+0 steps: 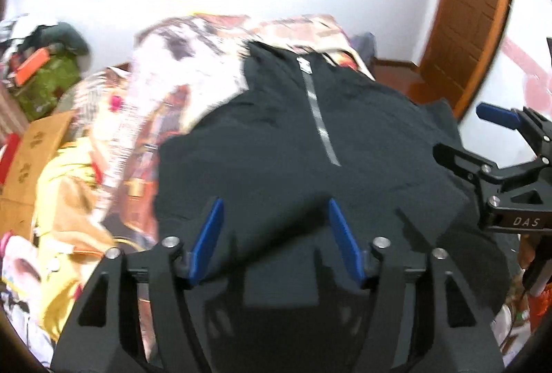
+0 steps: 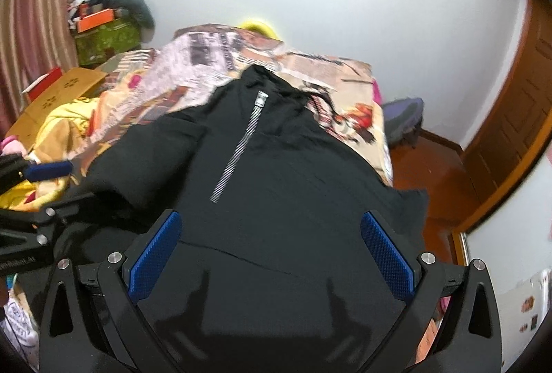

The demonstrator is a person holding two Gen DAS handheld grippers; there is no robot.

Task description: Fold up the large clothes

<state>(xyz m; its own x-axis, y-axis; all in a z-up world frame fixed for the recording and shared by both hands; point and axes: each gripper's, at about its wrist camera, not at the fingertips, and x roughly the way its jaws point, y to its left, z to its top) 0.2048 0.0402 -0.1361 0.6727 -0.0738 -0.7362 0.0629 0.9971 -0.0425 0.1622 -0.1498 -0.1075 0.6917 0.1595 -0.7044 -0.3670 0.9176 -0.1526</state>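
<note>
A large black zip-front jacket [image 1: 293, 138] [image 2: 276, 166] lies spread on a bed, collar toward the far wall and its silver zipper [image 2: 238, 149] running down the chest. My left gripper [image 1: 275, 205] hovers over the jacket's near hem, blue pads apart and nothing pinched between them. My right gripper [image 2: 271, 218] stands wide open over the near part of the jacket, its jaws empty. Each gripper shows at the edge of the other's view: the right gripper [image 1: 462, 131] by the jacket's right side, the left gripper [image 2: 65, 187] by its left sleeve.
The bed wears a patterned cover [image 2: 310, 69]. A yellow garment [image 1: 65, 173] and a cardboard box [image 1: 34, 145] lie to the left. Piled boxes [image 2: 107, 31] fill the far left corner. On the right are a wooden door [image 2: 517, 118] and reddish floor [image 2: 431, 173].
</note>
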